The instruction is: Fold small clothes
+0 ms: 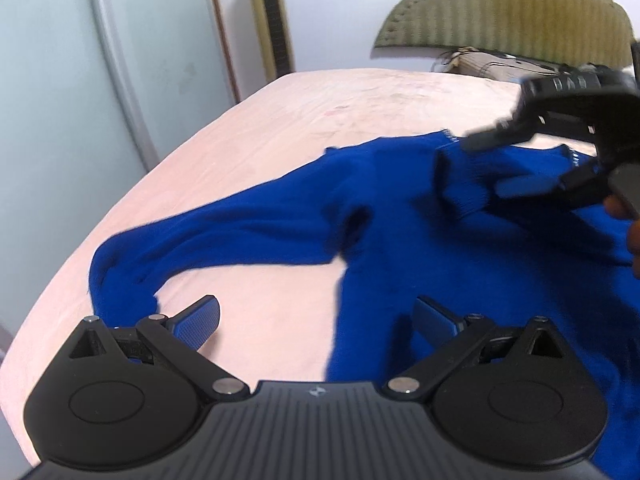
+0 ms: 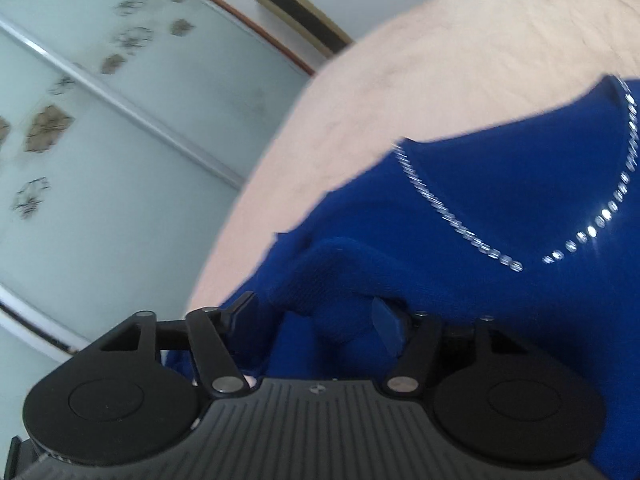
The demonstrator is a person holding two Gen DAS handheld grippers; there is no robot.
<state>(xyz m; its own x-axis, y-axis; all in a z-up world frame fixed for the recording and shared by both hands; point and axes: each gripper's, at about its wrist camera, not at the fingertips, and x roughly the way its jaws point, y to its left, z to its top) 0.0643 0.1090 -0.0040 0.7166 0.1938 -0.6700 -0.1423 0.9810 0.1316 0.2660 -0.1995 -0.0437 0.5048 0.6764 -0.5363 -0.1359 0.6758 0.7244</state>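
Note:
A bright blue sweater (image 1: 400,216) lies spread on the pink bed sheet (image 1: 260,140), one long sleeve (image 1: 180,240) trailing out to the left. My left gripper (image 1: 318,318) hovers open over the sweater's lower left edge with nothing between its fingers. My right gripper (image 1: 496,164) reaches in from the right, its jaws standing apart around the folded-over cuff (image 1: 460,184) of the other sleeve. In the right wrist view, the right gripper (image 2: 314,318) is open with a bunched blue sleeve (image 2: 332,280) lying loose between the fingers. The sweater's rhinestone neckline (image 2: 600,216) lies beyond.
The bed's left edge (image 1: 120,208) drops toward frosted glass wardrobe doors (image 1: 60,100). A tall gold tower unit (image 1: 272,20) stands at the wall, and a green padded headboard (image 1: 520,8) rises behind the bed. A person's hand (image 1: 630,236) shows at the right edge.

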